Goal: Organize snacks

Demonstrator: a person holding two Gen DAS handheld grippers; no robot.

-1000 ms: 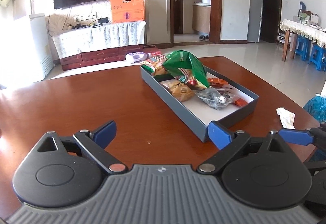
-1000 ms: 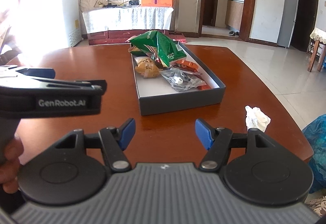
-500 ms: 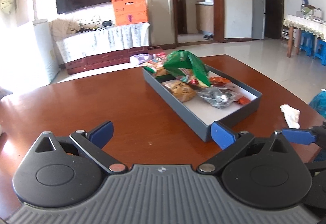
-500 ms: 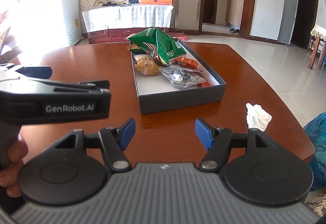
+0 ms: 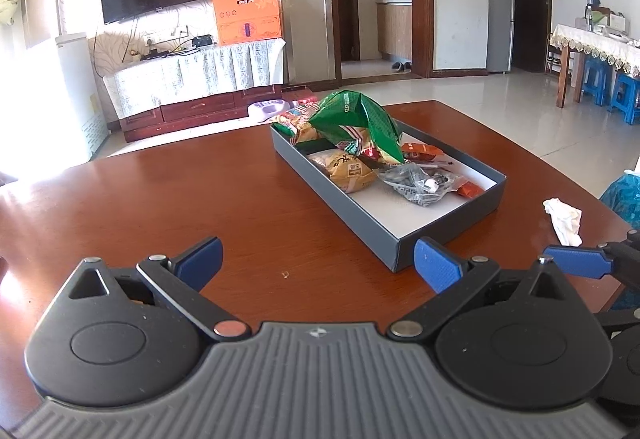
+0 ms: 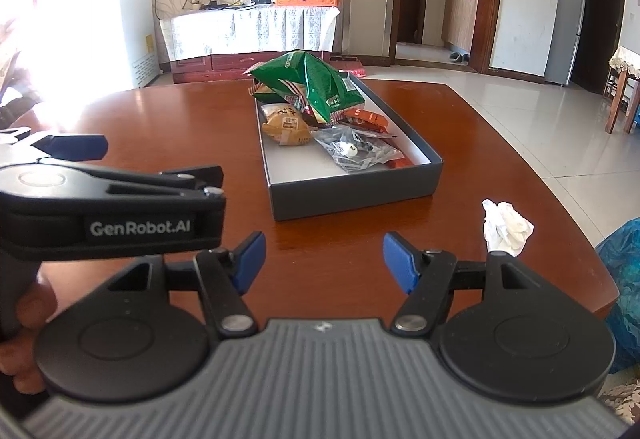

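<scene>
Your left hand-held gripper (image 5: 318,265) hovers over the brown desk (image 5: 168,199) with its jaws spread wide and nothing between them. Your right hand-held gripper (image 6: 324,263) is likewise parted and empty, just short of the grey box (image 6: 352,195). The snacks lie in that box: a green bag (image 6: 316,83) at the far end, a tan packet (image 6: 286,127) and a clear packet (image 6: 356,151) nearer you. A crumpled tissue (image 6: 506,227) sits on the desk, right of the box.

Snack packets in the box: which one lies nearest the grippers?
The clear packet of dark pieces, at the box's near end; the green bag sits farthest back.
</scene>
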